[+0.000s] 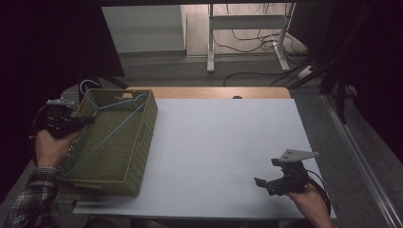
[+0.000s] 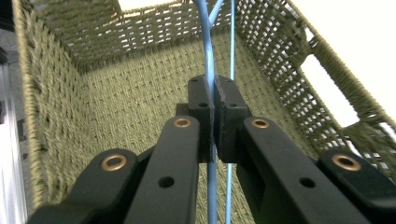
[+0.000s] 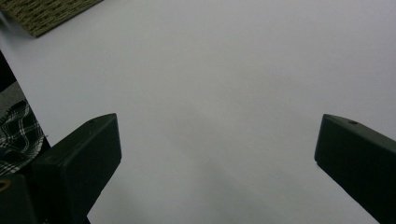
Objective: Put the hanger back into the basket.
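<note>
A blue wire clothes hanger [image 1: 114,124] lies slanted across an olive woven basket [image 1: 138,142] at the table's left; its hook [image 1: 86,84] sticks out past the basket's far left corner. My left gripper [image 1: 83,121] reaches over the basket's left rim and is shut on the hanger's wire. In the left gripper view the blue wire [image 2: 208,60] runs straight between the closed pads [image 2: 201,98], above the basket's floor [image 2: 140,93]. My right gripper [image 1: 263,183] hovers open over the white tabletop near the front right, nothing between its jaws [image 3: 217,154].
The white table surface [image 1: 223,142] stretches between basket and right gripper, with a wooden strip [image 1: 214,92] along its far edge. Beyond it stand a white desk frame [image 1: 247,38] and floor cables [image 1: 256,76]. A plaid sleeve [image 1: 31,199] enters at bottom left.
</note>
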Demonstrator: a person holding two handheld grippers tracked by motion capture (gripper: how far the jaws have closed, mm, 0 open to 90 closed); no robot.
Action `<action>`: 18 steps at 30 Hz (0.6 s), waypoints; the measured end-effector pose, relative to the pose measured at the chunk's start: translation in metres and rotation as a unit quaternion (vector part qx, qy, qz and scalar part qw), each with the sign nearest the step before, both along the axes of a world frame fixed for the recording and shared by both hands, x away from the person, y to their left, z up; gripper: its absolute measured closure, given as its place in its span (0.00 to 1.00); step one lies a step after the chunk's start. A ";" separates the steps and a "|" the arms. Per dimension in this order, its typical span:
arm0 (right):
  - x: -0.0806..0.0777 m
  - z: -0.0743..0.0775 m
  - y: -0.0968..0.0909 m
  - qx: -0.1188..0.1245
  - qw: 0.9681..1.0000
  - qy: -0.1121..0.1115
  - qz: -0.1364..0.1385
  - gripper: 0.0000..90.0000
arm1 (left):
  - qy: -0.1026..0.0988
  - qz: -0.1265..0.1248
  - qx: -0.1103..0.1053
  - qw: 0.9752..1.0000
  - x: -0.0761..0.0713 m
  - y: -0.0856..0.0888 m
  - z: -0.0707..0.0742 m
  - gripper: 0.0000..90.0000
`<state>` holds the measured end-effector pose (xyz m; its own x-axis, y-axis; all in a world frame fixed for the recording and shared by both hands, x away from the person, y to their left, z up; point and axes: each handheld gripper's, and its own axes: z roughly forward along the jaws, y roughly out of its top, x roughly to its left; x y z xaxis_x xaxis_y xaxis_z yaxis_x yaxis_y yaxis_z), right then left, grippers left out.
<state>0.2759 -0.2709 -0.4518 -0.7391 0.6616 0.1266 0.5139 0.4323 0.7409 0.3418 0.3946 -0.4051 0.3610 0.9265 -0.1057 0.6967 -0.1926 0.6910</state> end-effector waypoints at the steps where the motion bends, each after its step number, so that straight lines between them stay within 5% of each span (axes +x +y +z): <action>1: 0.000 0.000 0.000 0.001 1.000 0.000 -0.001 0.00 | 0.002 -0.001 -0.002 1.000 0.001 0.000 -0.003 0.97; 14: 0.000 -0.003 -0.001 0.006 1.000 0.003 0.000 0.00 | 0.033 0.012 -0.006 0.999 0.007 0.003 -0.039 0.97; 18: 0.001 -0.005 0.000 0.002 1.000 0.005 0.000 0.00 | 0.059 0.025 0.002 0.998 0.011 0.003 -0.049 0.97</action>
